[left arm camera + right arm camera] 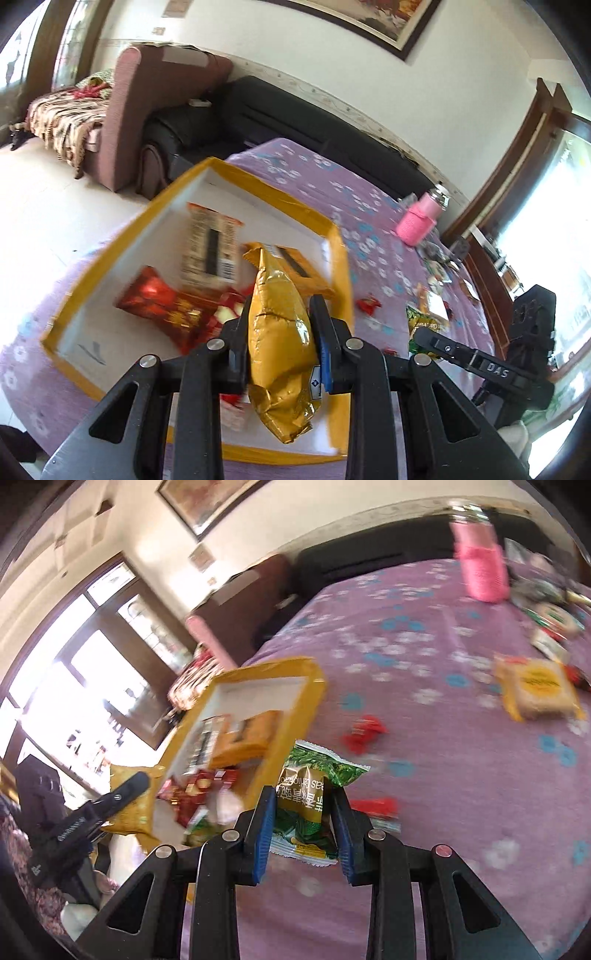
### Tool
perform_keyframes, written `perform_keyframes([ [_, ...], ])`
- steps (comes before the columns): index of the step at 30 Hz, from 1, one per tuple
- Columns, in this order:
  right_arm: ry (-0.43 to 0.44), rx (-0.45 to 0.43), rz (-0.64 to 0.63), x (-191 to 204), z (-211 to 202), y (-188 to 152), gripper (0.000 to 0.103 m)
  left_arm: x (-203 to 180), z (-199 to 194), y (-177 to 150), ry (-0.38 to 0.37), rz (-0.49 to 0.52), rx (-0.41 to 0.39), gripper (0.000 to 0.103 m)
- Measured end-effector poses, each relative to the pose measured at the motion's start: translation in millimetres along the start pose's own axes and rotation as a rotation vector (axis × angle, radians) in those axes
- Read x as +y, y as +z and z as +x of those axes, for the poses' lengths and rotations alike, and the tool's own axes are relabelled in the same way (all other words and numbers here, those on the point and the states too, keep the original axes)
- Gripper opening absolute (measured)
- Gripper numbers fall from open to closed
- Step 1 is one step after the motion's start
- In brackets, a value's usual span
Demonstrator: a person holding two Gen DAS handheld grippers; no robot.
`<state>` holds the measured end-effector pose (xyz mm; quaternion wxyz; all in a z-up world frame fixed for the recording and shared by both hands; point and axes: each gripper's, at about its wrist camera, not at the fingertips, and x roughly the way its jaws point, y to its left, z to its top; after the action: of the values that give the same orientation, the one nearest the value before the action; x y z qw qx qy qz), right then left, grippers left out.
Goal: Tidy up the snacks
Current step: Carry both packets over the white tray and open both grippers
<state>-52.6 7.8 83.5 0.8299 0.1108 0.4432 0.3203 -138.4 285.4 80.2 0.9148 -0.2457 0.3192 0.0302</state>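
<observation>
Gold packet [280, 325] pinched between left fingers [236, 354].

One yellow box [334, 236], one pink bottle [419, 218]

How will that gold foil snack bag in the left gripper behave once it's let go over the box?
The gold foil bag looks puffy and creased, so probably light and floppy. Pinched in the left gripper above the yellow box, it would likely drop flat. Its glossy foil may slide.
</observation>
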Motion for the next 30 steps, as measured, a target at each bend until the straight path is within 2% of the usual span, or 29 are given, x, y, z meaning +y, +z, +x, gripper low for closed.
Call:
perform_keyframes([
  [4,0.028,0.044,-0.043,33,25,3,0.030,19,7,0,0.035,-0.018,0.013,0.025],
  [9,0.011,0.082,-0.094,61,55,7,0.030,34,21,-1,0.058,-0.038,0.038,0.025],
  [15,-0.034,0.136,-0.165,84,87,6,0.030,48,31,-1,0.083,-0.058,0.067,0.025],
  [19,-0.050,0.175,-0.190,93,106,1,0.029,48,27,0,0.085,-0.046,0.061,0.025],
  [22,-0.062,0.199,-0.203,96,117,-2,0.030,47,23,1,0.075,-0.046,0.050,0.029],
  [25,-0.072,0.199,-0.223,100,118,-5,0.033,45,15,4,0.080,-0.054,0.028,0.046],
  [27,-0.072,0.190,-0.241,103,114,-6,0.038,44,9,6,0.097,-0.062,0.004,0.063],
  [30,-0.064,0.167,-0.249,104,103,-5,0.048,42,-1,7,0.098,-0.069,-0.033,0.073],
])
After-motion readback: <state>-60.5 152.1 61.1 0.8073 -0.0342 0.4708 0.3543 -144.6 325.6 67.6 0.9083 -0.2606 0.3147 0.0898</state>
